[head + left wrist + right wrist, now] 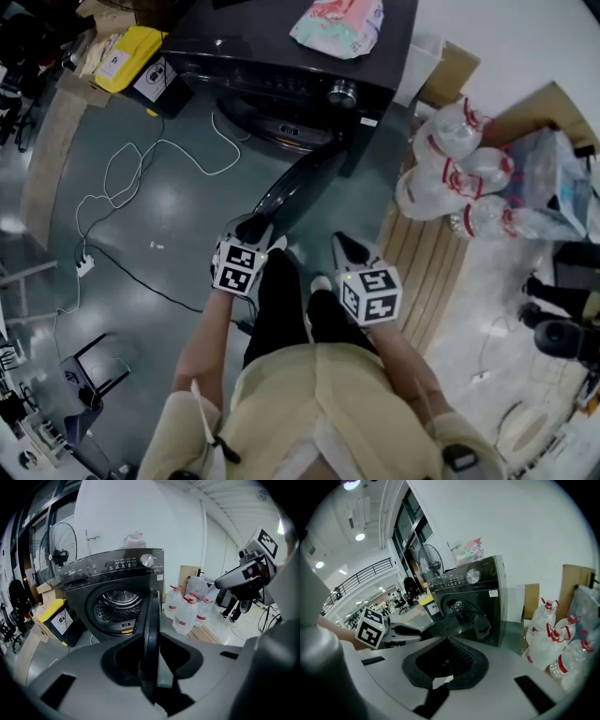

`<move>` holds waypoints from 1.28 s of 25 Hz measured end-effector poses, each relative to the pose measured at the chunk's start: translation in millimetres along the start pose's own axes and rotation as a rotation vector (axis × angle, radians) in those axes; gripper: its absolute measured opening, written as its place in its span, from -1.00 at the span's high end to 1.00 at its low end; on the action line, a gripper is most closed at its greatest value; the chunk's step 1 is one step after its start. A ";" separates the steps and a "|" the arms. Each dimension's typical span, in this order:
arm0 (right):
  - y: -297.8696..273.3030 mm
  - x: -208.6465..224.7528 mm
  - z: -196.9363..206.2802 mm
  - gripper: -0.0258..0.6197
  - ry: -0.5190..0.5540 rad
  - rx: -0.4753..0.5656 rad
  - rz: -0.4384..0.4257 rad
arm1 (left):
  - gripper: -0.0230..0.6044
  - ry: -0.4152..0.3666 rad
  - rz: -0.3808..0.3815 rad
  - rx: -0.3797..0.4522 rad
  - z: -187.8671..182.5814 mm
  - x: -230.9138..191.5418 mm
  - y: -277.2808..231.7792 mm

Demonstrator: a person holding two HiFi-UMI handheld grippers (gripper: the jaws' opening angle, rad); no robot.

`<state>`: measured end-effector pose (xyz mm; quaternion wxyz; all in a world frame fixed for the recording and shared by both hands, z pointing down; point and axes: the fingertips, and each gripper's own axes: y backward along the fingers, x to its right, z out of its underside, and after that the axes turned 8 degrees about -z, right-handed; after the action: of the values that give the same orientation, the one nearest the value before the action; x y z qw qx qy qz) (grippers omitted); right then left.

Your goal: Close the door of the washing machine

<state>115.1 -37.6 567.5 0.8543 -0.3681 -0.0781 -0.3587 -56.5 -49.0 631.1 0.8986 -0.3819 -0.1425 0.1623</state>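
Observation:
The black washing machine stands at the top of the head view with its round door swung wide open toward me. My left gripper is at the door's outer end. In the left gripper view the door's dark rim runs edge-on between the jaws, which are closed on it, and the drum shows behind. My right gripper hangs just right of the door, apart from it, its fingers together and holding nothing. The right gripper view shows the door from its side.
Several big water bottles lie on a wooden pallet to the right of the machine. A white cable loops over the floor at left. A yellow bin stands left of the machine, and a plastic bag lies on top.

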 end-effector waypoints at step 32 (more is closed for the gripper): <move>-136.9 -3.4 -92.4 0.90 -0.041 -0.042 0.119 | 0.48 -0.293 0.165 0.004 -45.3 -154.1 -80.6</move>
<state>8.8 -163.6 578.4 0.8643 -0.3974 -0.0660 -0.3011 -164.3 -192.5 639.6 0.8526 -0.3627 -0.2397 0.2900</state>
